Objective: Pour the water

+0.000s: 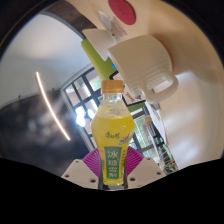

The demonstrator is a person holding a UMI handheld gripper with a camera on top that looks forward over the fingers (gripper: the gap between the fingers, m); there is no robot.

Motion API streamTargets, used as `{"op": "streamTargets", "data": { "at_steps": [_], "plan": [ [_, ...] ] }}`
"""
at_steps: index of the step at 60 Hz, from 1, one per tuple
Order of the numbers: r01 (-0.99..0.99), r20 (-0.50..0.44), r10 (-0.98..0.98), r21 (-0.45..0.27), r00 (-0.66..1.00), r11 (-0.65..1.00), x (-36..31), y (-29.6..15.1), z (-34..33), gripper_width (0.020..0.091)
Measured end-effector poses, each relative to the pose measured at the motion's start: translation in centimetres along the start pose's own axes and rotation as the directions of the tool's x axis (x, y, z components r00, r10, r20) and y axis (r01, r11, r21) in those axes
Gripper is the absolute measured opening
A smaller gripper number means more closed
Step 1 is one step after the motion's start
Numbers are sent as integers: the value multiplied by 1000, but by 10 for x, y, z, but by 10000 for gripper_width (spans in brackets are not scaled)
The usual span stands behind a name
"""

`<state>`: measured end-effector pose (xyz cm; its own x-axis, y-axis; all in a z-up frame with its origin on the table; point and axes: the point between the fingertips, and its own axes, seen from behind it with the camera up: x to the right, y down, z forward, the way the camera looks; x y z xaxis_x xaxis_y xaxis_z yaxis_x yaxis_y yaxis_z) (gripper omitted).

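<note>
Gripping the yellow drink bottle point(113, 140) low, your gripper point(112, 170) is clamping both pads on it, keeping its orange cap point(114, 87) upright so nothing's spilling.

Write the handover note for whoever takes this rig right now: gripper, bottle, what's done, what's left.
Gripper: jaws shut on the bottle, pressing its lower part from both sides.
Bottle: clear plastic, yellow-green drink, orange cap on. It is lifted and upright along the fingers, with only a ceiling and a window behind it.
Done: the bottle is picked up.
Left: the cap looks closed, so it likely has to come off before pouring. No cup or glass is in view, so find the one to fill, then tilt and pour.
</note>
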<state>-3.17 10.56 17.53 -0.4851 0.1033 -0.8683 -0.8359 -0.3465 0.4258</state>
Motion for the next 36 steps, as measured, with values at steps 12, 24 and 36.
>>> {"op": "streamTargets", "data": {
  "at_steps": [12,24,36],
  "plan": [
    [-23,-3,23,-22,1000,999,0,6,-4,276],
    [235,-56,-245,-141,968,962,-6,54,-27,274],
    [973,41,-972,-33,230,228,-116,58,-27,275]
  ]
}}
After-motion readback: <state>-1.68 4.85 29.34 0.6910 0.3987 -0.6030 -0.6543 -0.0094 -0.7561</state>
